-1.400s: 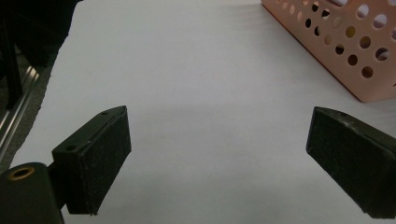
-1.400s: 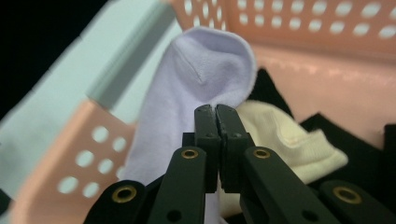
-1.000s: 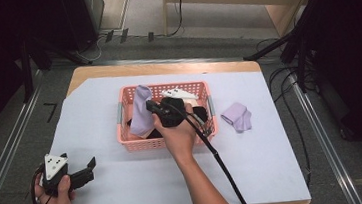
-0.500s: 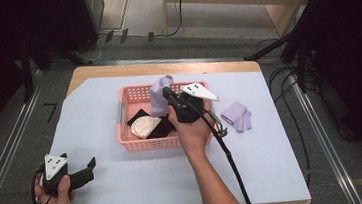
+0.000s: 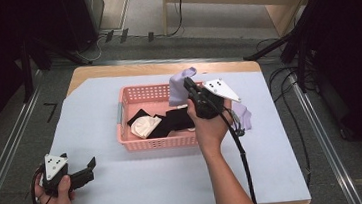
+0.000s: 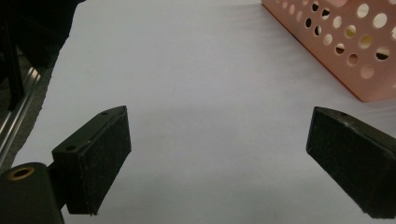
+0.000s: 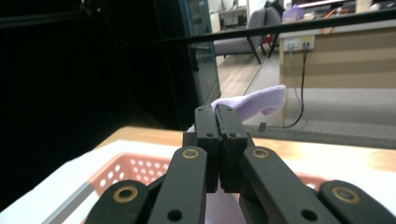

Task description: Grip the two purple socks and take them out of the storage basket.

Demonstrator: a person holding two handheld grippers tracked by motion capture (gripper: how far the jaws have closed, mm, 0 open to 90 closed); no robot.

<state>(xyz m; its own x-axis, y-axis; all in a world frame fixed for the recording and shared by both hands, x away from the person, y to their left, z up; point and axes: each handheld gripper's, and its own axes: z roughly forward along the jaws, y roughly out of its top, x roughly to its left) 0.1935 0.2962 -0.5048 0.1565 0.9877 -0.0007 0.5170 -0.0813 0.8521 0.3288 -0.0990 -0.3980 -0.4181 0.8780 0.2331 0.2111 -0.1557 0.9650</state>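
Gripping a lilac sock between jaws pressed flat together, right gripper held up over the far right corner of the pink perforated basket, clear of its contents. Sock pinched near one end, its toe curling up and away past the jaw tips in the right gripper view, the rest draped down toward the basket's far rim. Inside the basket: a black sock spread across the middle, a cream-white sock bunched just beside it on the left, touching. Beyond the basket's right wall, lying on the white table cover, another lilac sock, partly hidden behind the right hand and its trailing cable. Resting low at the near left corner of the table, well apart from the basket, left gripper with jaws spread wide and nothing between them; bare white cover between the two black pads in the left gripper view, with a corner of the basket at upper right. Wrapped around the body of that gripper, left hand, grey three-cornered plate facing up.
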